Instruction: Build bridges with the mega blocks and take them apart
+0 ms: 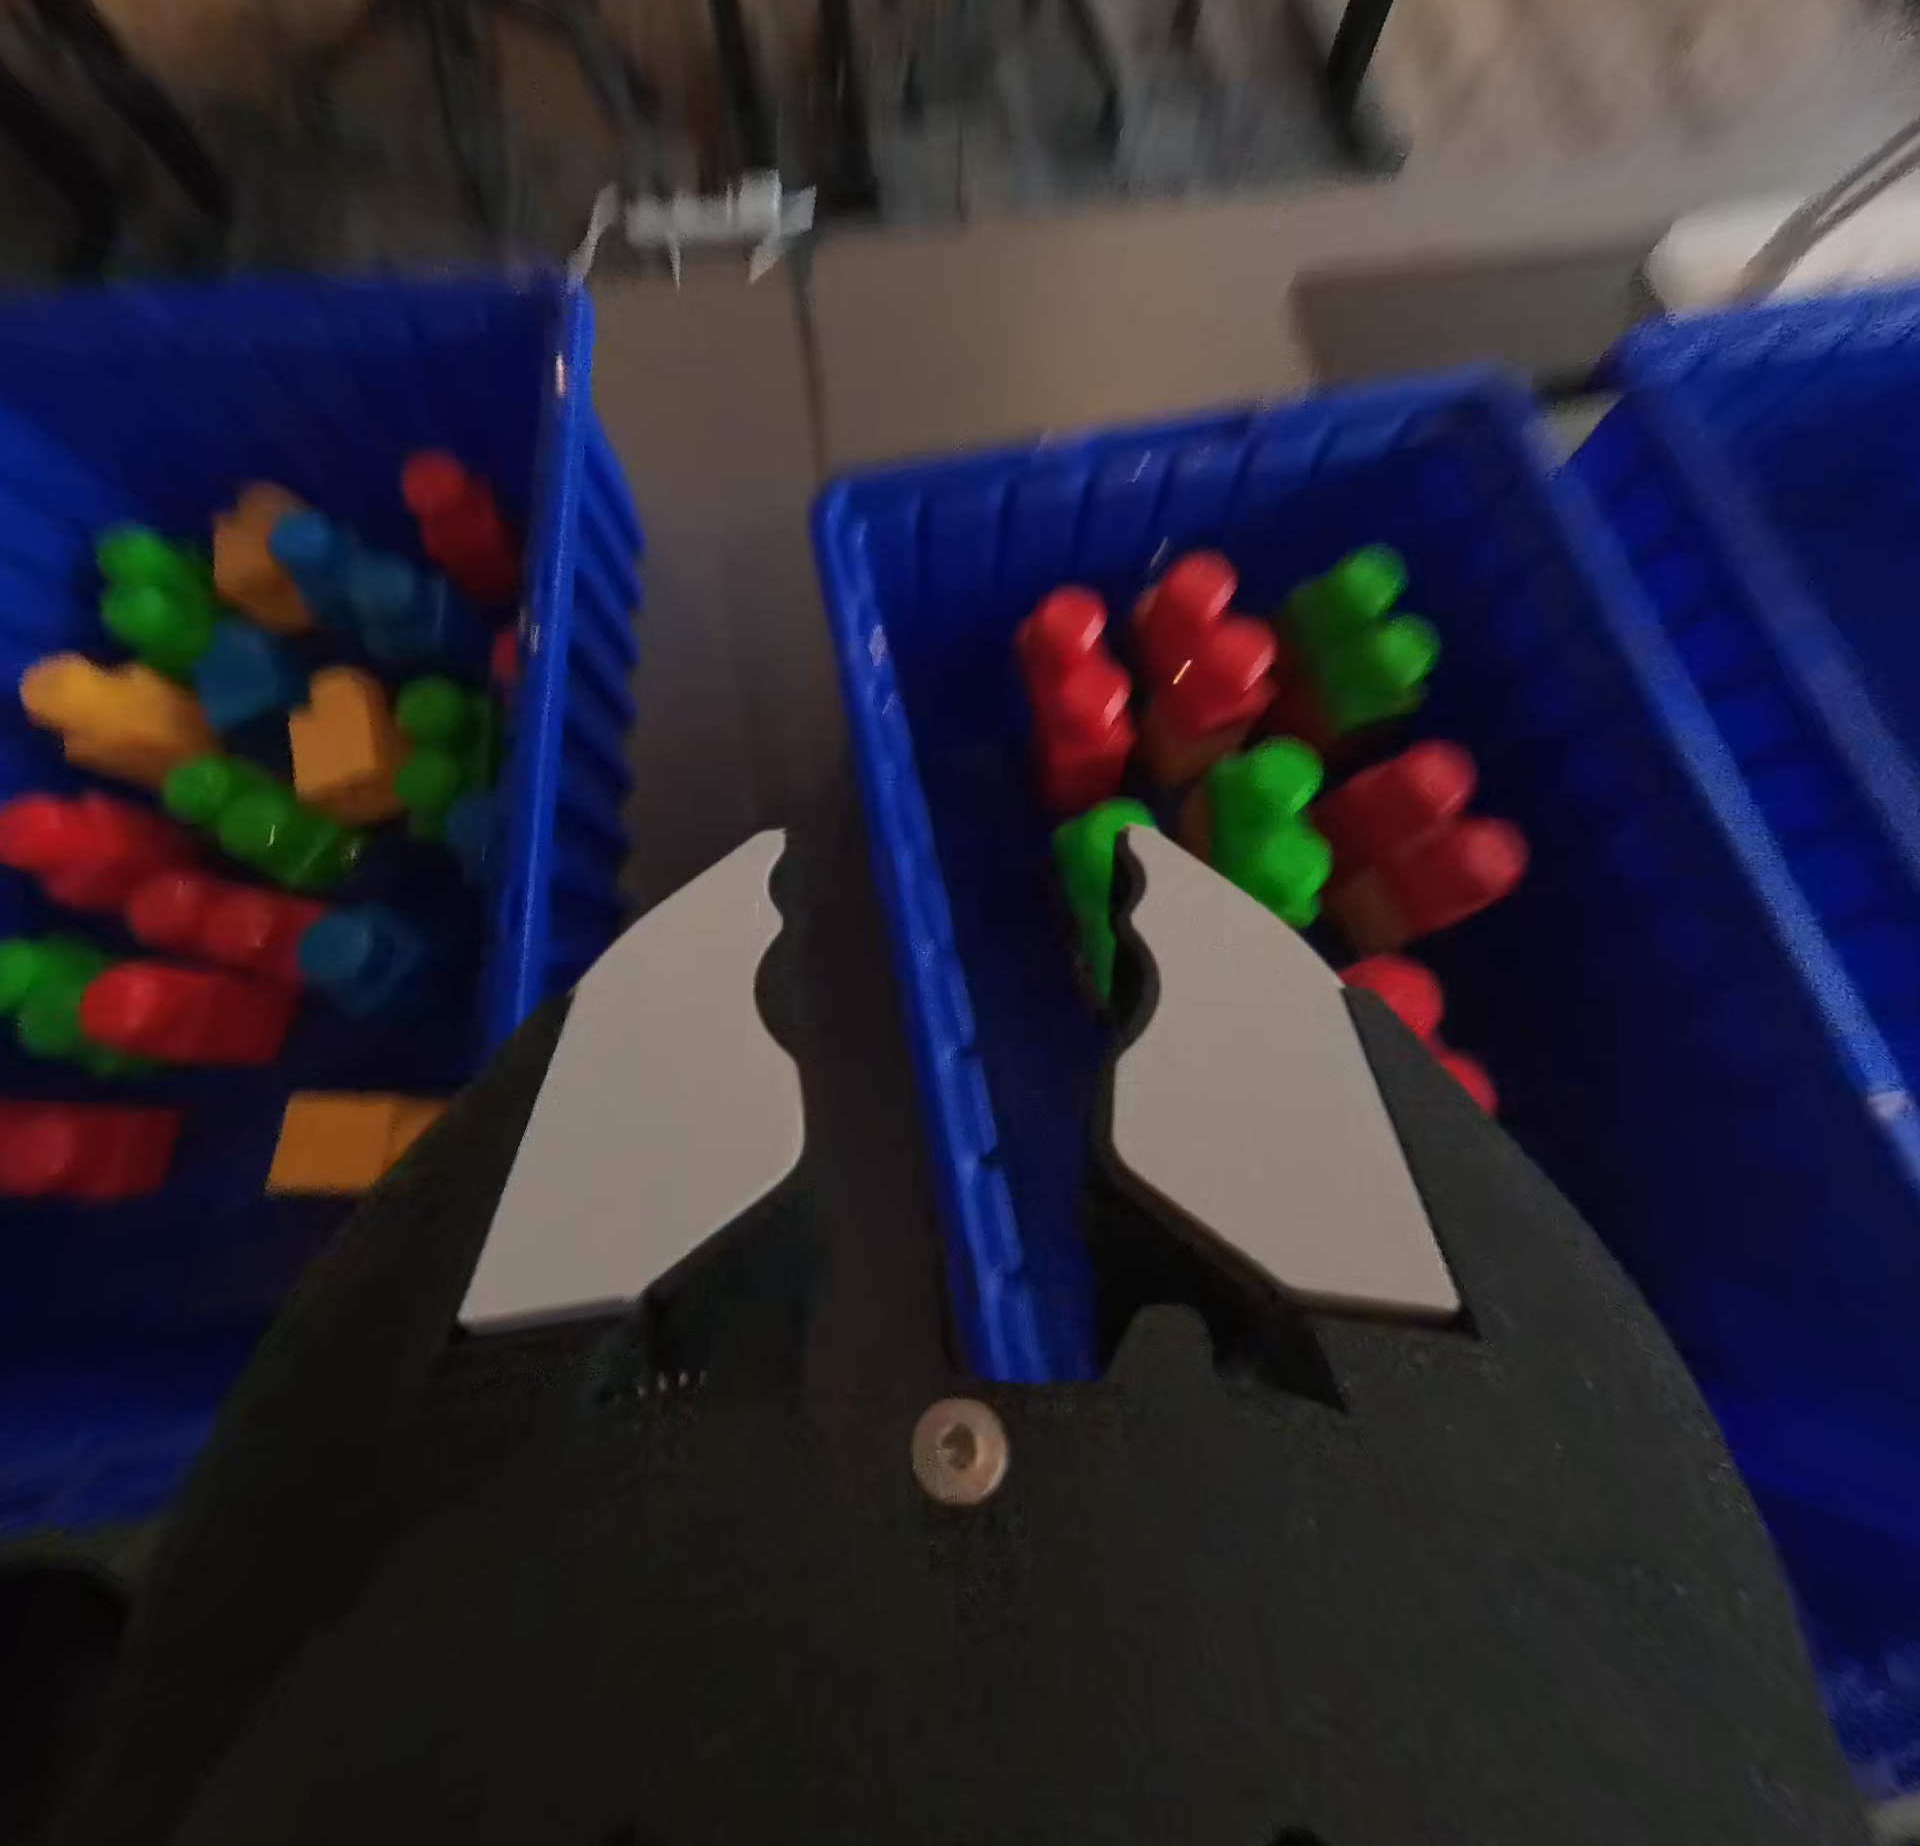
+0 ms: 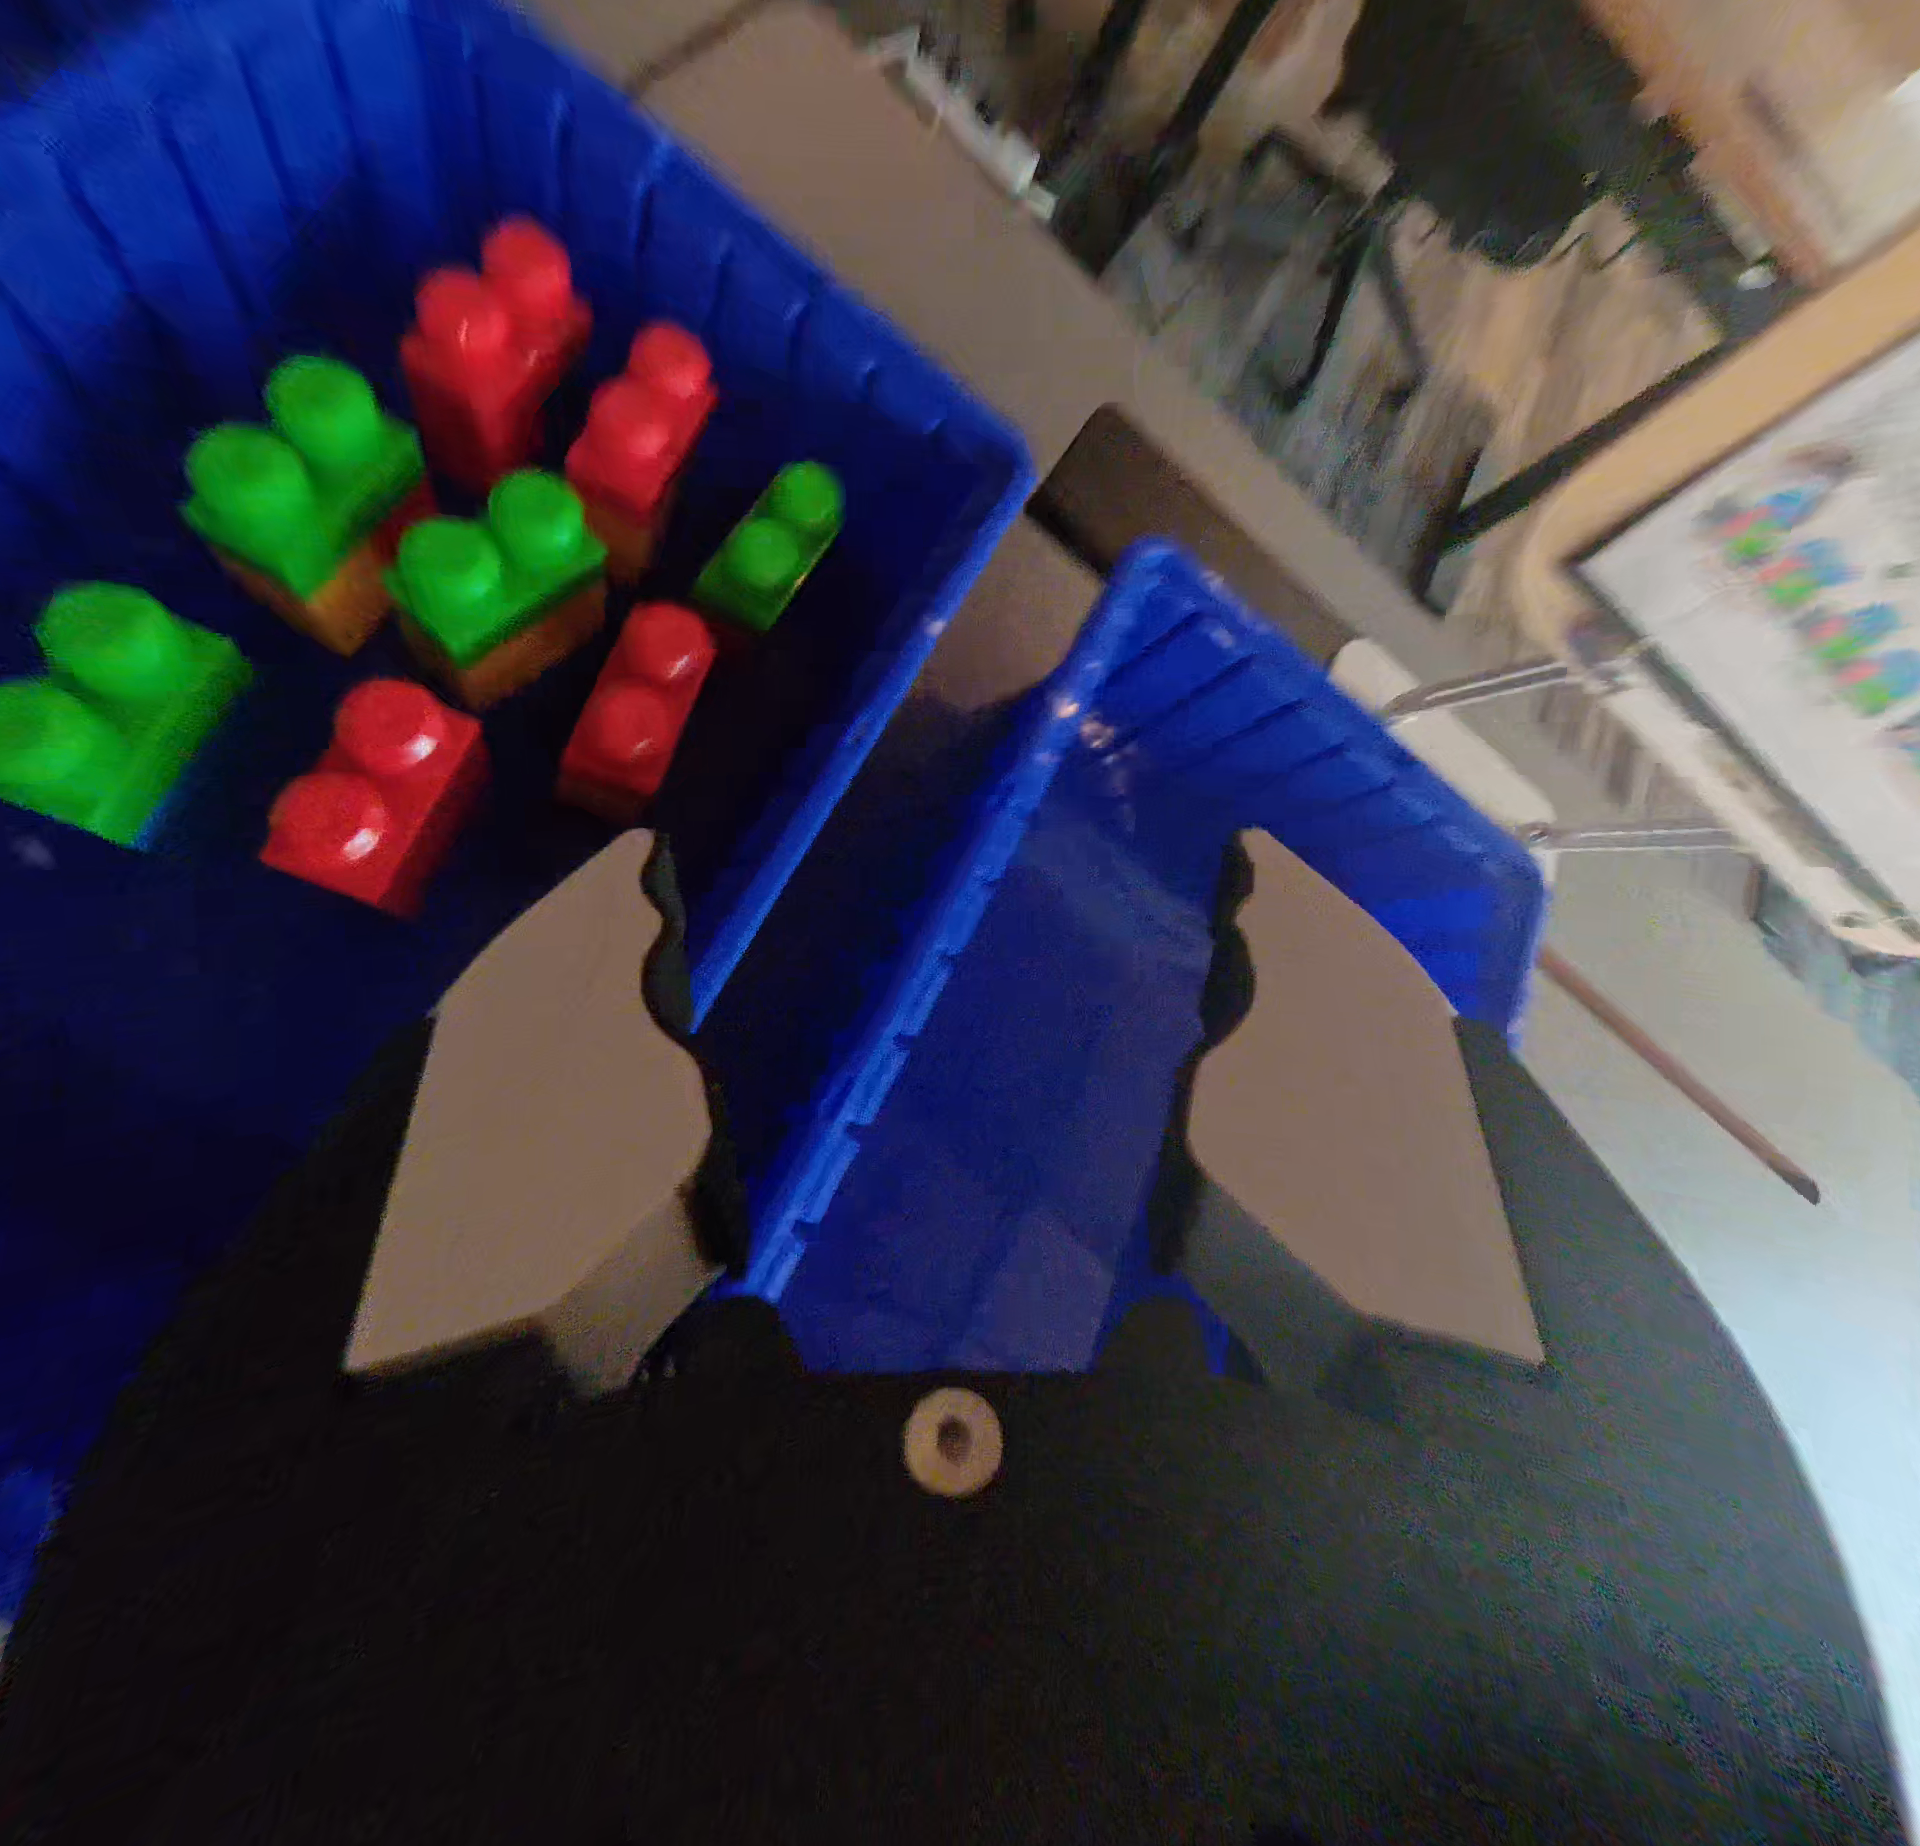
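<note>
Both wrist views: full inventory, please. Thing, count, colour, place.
Ribbed plastic bins: three, blue, side by side on the table.
Loose studded toy blocks: many, red, green, yellow, blue, in the left bin.
Short stacks of blocks: about eight, red or green tops, some on orange bases, in the middle bin.
Right bin: looks empty.
Table: one, grey.
Left gripper: black, grey pads, open, empty.
Right gripper: same, open, empty.

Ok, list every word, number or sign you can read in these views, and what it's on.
None can be read.
The board at the right of the right wrist view has coloured marks, too blurred to read.
The bins and blocks show no writing.
</note>
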A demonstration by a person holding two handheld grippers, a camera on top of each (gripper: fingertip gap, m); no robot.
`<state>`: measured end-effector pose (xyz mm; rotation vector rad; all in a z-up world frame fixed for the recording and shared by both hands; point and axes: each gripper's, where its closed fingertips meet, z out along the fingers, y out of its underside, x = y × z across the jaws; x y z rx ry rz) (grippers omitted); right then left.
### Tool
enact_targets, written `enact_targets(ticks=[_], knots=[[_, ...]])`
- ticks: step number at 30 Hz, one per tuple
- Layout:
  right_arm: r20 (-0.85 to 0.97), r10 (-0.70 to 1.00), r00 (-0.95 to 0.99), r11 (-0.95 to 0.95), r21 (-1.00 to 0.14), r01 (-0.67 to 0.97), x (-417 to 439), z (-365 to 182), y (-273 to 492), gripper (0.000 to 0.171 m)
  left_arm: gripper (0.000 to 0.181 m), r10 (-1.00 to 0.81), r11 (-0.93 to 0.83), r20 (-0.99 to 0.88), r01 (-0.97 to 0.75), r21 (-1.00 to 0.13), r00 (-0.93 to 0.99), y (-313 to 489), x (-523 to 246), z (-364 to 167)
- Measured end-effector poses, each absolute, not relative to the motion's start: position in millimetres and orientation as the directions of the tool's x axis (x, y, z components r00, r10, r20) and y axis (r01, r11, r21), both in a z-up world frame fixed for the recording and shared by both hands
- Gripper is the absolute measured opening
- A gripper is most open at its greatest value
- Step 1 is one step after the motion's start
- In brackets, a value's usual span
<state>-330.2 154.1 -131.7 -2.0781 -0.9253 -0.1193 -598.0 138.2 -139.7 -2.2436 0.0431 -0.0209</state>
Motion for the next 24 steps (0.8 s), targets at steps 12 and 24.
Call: enact_targets(ticks=[12,24], knots=[[0.066,0.422,0.904,-0.614,-0.713,0.338,-96.0,-121.4,181.4,0.099,0.028,-0.241,-0.647,0.217,0.01,-0.763,0.946,159.1,-389.7,-123.6],[-0.26,0.38,0.888,-0.846,-0.485,0.22,-31.4,-261.8,205.6,0.09,0.037,-0.236,-0.867,0.111,-0.157,-0.473,0.966,192.4,-283.5,-243.0]])
